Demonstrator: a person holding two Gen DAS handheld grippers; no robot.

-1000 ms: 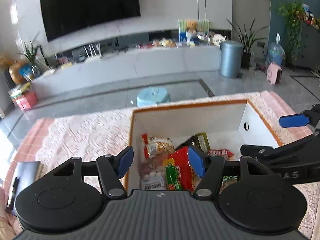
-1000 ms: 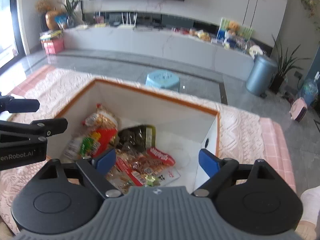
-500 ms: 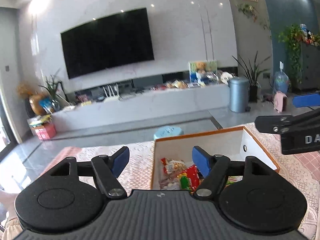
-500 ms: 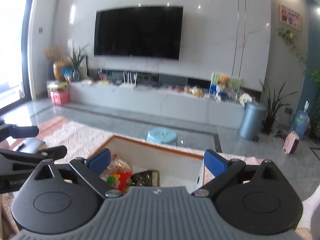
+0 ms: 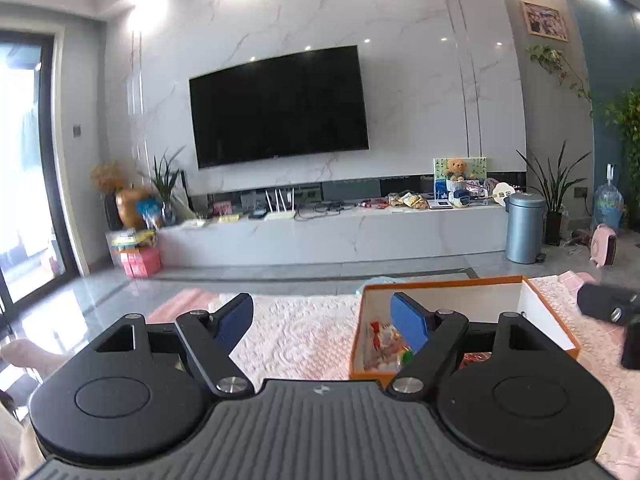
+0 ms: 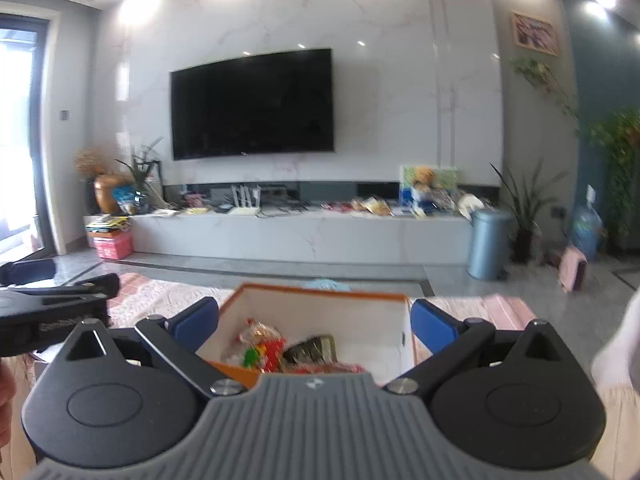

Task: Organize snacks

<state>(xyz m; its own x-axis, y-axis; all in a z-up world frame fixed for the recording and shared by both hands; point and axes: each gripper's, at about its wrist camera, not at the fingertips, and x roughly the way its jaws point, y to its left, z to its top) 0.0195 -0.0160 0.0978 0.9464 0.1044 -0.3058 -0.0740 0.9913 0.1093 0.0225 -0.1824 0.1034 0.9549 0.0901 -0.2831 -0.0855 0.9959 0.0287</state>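
From the left wrist: left tool spread wide and empty, jaws having just been opening, with the orange-rimmed box on the pink-clothed surface ahead to the right, snack packets lying inside. From the right wrist: right tool also gaping and holding nothing, jaws just opened further, looking over the box's near edge at red, green and dark packets within, left tool off at the left edge.

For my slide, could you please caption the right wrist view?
Open, empty right gripper above an orange-rimmed box of snack packets, facing a wall-mounted TV.
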